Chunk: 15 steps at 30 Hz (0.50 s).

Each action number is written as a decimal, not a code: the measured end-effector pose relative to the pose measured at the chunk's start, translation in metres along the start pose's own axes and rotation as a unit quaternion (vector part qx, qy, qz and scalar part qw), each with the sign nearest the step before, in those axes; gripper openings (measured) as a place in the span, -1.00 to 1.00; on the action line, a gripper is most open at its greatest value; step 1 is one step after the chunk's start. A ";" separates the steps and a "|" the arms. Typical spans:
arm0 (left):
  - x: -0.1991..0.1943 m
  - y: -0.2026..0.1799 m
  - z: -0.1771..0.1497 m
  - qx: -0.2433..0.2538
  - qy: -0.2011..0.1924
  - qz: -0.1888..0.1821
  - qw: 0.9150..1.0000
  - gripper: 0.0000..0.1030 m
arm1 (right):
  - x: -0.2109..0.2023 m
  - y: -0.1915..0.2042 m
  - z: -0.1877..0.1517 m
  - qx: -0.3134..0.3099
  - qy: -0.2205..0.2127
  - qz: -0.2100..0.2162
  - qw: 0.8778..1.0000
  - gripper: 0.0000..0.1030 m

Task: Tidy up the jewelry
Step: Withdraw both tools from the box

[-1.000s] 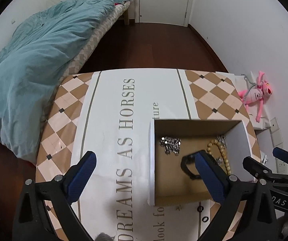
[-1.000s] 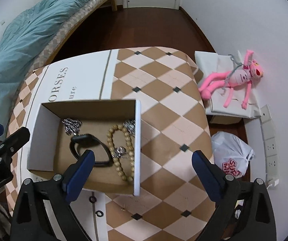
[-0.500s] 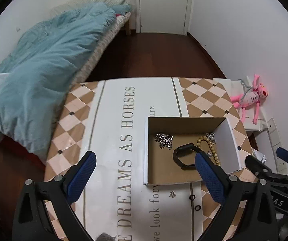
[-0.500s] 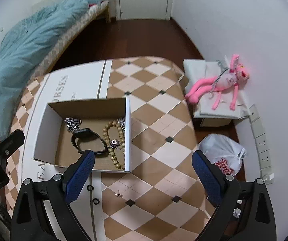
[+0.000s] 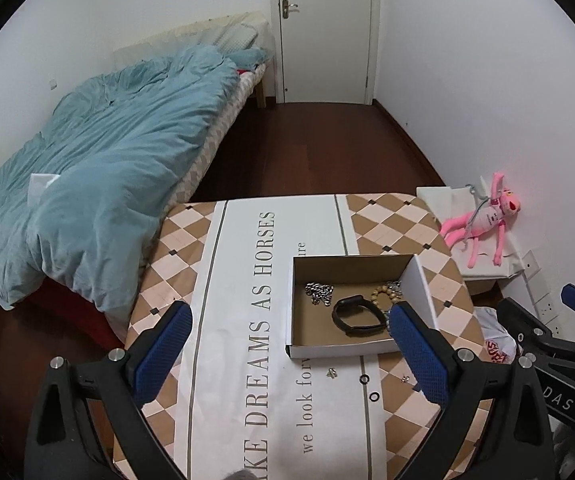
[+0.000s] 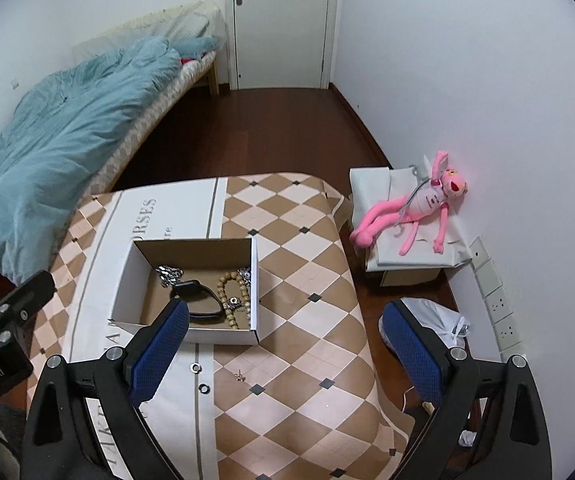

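Note:
An open cardboard box sits on the table. Inside lie a black band, a silver chain and a beige bead bracelet. Two small rings and small earrings lie on the tablecloth in front of the box. My left gripper is open and empty, above the table's near side. My right gripper is open and empty, right of the box.
The table has a checkered cloth with printed text. A bed with a blue duvet stands at the left. A pink plush toy lies on a white box at the right wall. A white bag is on the floor.
Both grippers have pulled back and up from the box, so more of the room and table shows. Both stay open. The rings and earrings in front of the box have come into view.

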<state>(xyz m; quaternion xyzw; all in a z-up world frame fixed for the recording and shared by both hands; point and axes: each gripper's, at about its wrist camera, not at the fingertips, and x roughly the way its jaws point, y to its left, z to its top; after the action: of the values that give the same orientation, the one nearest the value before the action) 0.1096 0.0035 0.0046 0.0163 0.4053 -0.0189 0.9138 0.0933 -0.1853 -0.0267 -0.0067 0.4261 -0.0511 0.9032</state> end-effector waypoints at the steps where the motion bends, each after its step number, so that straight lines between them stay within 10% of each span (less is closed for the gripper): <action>1: -0.004 0.000 0.000 0.000 -0.004 0.000 1.000 0.96 | -0.005 -0.001 0.000 0.002 -0.004 0.002 1.000 0.92; 15: 0.006 0.005 -0.019 -0.017 0.010 0.034 0.999 0.96 | -0.001 -0.013 -0.013 0.016 0.018 0.018 1.000 0.92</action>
<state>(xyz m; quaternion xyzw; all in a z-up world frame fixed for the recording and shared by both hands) 0.0996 0.0093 -0.0124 0.0142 0.4136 0.0191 0.9101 0.0817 -0.1980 -0.0337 0.0166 0.4419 -0.0422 0.8959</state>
